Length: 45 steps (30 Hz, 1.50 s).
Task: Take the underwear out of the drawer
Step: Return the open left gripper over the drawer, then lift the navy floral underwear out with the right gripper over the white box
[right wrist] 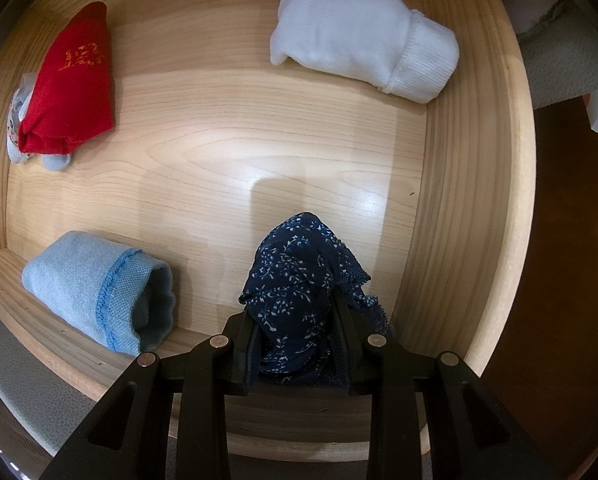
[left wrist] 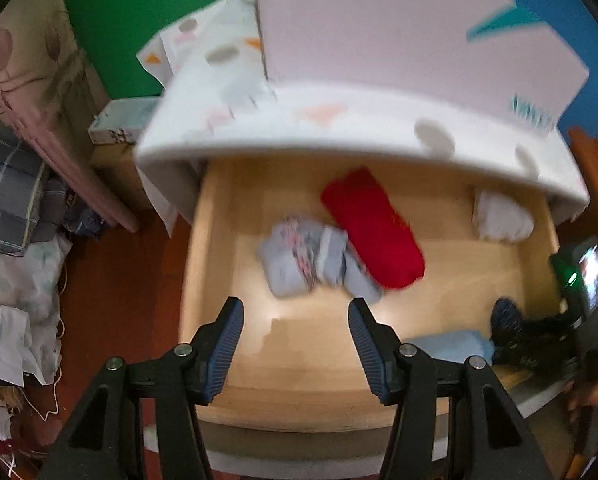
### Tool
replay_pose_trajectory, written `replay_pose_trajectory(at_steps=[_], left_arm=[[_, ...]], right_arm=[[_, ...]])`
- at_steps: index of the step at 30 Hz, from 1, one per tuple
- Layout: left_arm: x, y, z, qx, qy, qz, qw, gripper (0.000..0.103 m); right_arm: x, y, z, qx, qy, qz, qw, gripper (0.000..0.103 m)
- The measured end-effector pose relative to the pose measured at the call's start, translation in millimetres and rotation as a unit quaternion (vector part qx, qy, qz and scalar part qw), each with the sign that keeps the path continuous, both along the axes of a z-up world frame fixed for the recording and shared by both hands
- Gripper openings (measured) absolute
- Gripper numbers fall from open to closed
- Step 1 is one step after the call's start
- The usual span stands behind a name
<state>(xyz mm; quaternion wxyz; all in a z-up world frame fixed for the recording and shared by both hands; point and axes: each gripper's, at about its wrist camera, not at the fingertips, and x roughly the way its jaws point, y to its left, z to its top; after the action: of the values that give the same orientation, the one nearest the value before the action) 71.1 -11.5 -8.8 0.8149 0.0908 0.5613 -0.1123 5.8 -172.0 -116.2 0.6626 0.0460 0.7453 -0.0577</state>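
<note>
The open wooden drawer [right wrist: 471, 208] holds rolled garments. My right gripper [right wrist: 295, 320] is shut on dark navy floral underwear [right wrist: 295, 272] near the drawer's front right, and it shows in the left wrist view [left wrist: 511, 324]. A light blue roll [right wrist: 99, 288] lies at front left, a red roll [right wrist: 71, 80] at back left over a grey patterned piece [right wrist: 17, 120], and a white roll [right wrist: 363, 40] at back right. My left gripper [left wrist: 295, 316] is open and empty above the drawer [left wrist: 203, 240], just in front of the grey patterned roll [left wrist: 307, 260] and red roll [left wrist: 375, 228].
A white patterned cloth covers the cabinet top [left wrist: 339, 120] over the drawer. A pink board [left wrist: 379, 28] stands on it. Bedding and bags [left wrist: 15, 216] are piled on the floor at left. The brown floor [right wrist: 571, 280] lies right of the drawer.
</note>
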Motion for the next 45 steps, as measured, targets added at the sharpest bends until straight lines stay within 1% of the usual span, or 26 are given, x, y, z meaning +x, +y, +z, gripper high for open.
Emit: replay_pose_trajectory(at_steps=[3,6,8,13,16,19,23,26,33,36,45], left_arm=[[-5.8,-4.7,-15.8,0.008,0.006,-0.007,0.9999,0.056],[-4.7,-8.2,-21.8,0.02,0.015,-0.012,0.9996,0.056],[-3.1,-10.0,-24.2,0.018,0.016,-0.012,0.9996,0.056],[2.4,-8.0,-36.6,0.025,0.044,-0.002,0.9987,0.056],[4.9,-2.7,-39.8,0.014,0.055,0.006,0.9984,0.056],[6.3,0.3,-43.7,0.018,0.064,0.014,0.9977,0.056],[5.2,-1.3,-44.1,0.025,0.061,0.014,0.9977,0.056],[4.0,-3.2,-44.6,0.031,0.058,0.011,0.9978,0.056],[5.1,-2.8,-45.2,0.031,0.061,0.012,0.9976,0.056],[5.0,-2.6,-45.7,0.032,0.063,0.011,0.9974,0.056],[4.1,-3.8,-46.0,0.032,0.06,0.012,0.9976,0.056]], right_arm=[[-0.1,0.2,-0.5,0.0,0.0,-0.001,1.0,0.027],[-0.1,0.2,-0.6,0.0,0.0,-0.001,1.0,0.027],[-0.3,0.0,0.4,-0.001,-0.002,-0.002,1.0,0.027],[-0.4,0.9,2.3,-0.002,-0.006,-0.002,1.0,0.027],[-0.3,2.4,4.6,-0.002,-0.01,0.0,1.0,0.027],[-0.3,3.4,6.7,-0.003,-0.017,0.004,1.0,0.027],[-0.1,6.3,11.7,-0.008,-0.027,0.008,1.0,0.027],[-0.5,9.0,18.7,-0.013,-0.044,0.015,0.999,0.027],[-1.5,14.4,34.8,-0.029,-0.077,0.021,0.996,0.027],[-1.6,16.3,43.1,-0.027,-0.089,0.021,0.995,0.027],[1.9,23.4,86.9,-0.032,-0.129,0.035,0.99,0.027]])
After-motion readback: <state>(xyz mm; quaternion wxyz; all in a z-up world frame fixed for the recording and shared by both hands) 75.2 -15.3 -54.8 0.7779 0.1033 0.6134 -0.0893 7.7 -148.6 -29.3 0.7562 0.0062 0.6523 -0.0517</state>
